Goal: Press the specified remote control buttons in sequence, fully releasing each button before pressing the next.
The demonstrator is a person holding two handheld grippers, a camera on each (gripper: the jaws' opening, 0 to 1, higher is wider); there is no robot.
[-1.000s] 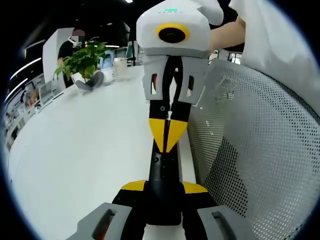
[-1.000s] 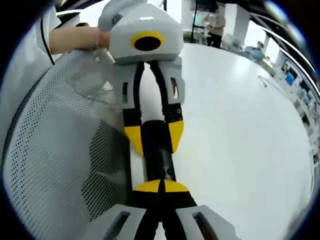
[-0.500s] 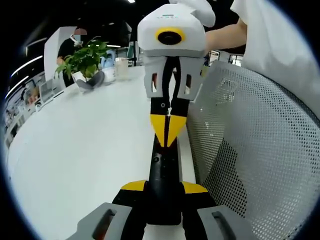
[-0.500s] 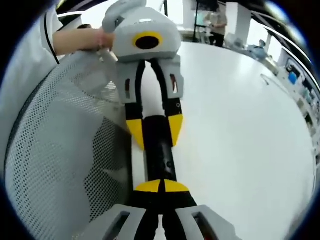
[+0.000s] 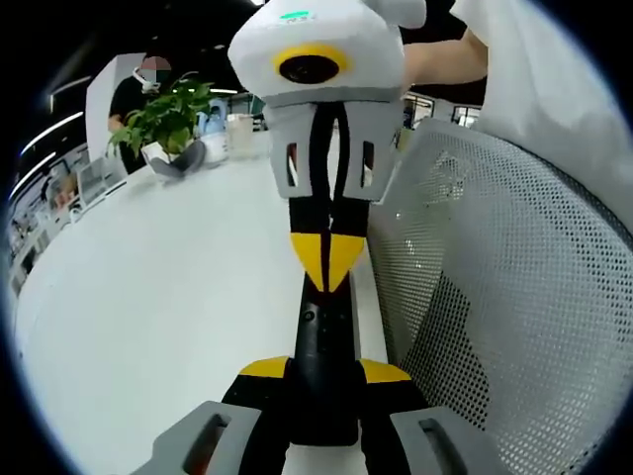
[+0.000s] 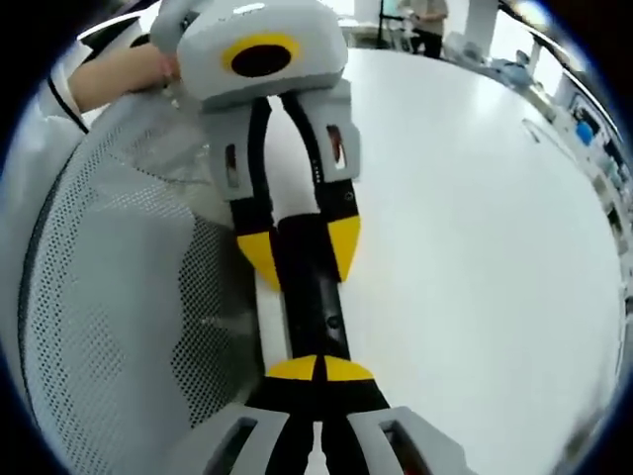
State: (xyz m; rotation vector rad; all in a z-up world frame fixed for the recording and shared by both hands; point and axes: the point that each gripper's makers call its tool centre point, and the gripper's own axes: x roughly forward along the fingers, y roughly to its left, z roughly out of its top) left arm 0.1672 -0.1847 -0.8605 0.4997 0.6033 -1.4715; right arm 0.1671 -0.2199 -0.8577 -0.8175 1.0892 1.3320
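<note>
Now, in left gripper view the left gripper [image 5: 322, 381] has its two yellow-tipped jaws clamped on the near end of the black remote control [image 5: 324, 332]. This remote is long and narrow and reaches forward over the white table [image 5: 168, 297], near its edge. The right gripper [image 5: 326, 259] comes from opposite side, w/ yellow tips together in a point, touching the remote's far part.

In right gripper view the right gripper [image 6: 318, 368] shows closed tips on the remote control [image 6: 315, 317], and the left gripper [image 6: 297, 252] holds it on both sides. A grey mesh chair back [image 5: 495, 297] is just beside the table. A potted plant [image 5: 166, 119] stands far on the table.
</note>
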